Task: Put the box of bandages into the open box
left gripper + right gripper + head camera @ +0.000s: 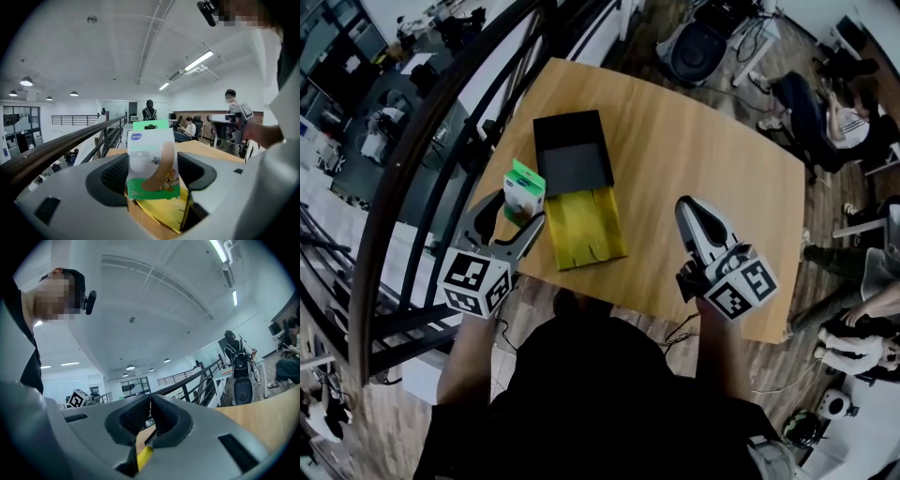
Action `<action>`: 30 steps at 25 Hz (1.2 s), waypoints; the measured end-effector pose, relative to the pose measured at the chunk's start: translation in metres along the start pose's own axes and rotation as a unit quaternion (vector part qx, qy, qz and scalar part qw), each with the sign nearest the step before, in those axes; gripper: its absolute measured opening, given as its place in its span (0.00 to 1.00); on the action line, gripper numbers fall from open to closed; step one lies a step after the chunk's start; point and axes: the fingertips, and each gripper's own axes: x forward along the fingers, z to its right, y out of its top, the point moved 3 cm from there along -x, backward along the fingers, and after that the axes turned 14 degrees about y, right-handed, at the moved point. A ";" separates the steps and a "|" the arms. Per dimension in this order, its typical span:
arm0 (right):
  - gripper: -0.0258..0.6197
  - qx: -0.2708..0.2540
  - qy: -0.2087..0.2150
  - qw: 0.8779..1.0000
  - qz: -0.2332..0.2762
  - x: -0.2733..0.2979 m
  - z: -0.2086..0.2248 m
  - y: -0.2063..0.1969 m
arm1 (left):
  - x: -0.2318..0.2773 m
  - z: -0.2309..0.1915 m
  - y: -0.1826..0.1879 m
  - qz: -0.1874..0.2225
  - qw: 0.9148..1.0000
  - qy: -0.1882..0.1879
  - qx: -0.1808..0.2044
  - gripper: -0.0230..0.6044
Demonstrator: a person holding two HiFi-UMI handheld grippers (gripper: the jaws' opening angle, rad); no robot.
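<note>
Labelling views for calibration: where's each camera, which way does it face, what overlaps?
Head view: on the person's head, steeply down at the table, open box, left gripper, right gripper, both forearms.
Left gripper view: on the left gripper, along its fingers, shut on the box of bandages; right hand at right.
Right gripper view: on the right gripper, tilted toward the ceiling; fingers together, empty; dark torso at left.
Shared: head and left gripper views both show box of bandages and open box.

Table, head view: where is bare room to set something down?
Free: the right half of the table, between the open box with its yellow flap and the right edge, around the right gripper. The open box is empty too. Crowded: the left edge, where the left gripper holds the box of bandages.
</note>
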 end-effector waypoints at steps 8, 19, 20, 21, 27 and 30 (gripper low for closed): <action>0.10 0.022 -0.022 0.999 -0.015 0.003 0.003 -0.021 | 0.033 0.010 -0.026 -0.040 0.998 -0.044 0.028 0.57; 0.10 0.052 -0.049 0.997 -0.024 -0.009 0.003 -0.049 | 0.064 0.043 -0.077 -0.110 0.984 -0.108 0.090 0.57; 0.10 0.054 -0.051 0.997 -0.025 -0.009 0.003 -0.052 | 0.067 0.045 -0.083 -0.116 0.982 -0.112 0.099 0.57; 0.10 0.056 -0.052 0.997 -0.025 -0.010 0.003 -0.055 | 0.070 0.048 -0.090 -0.122 0.980 -0.116 0.107 0.57; 0.10 0.068 -0.063 0.995 -0.029 -0.017 0.004 -0.065 | 0.092 0.064 -0.125 -0.163 0.968 -0.141 0.128 0.57; 0.10 0.066 -0.066 0.995 -0.032 -0.021 -0.003 -0.065 | 0.099 0.070 -0.143 -0.183 0.962 -0.150 0.132 0.57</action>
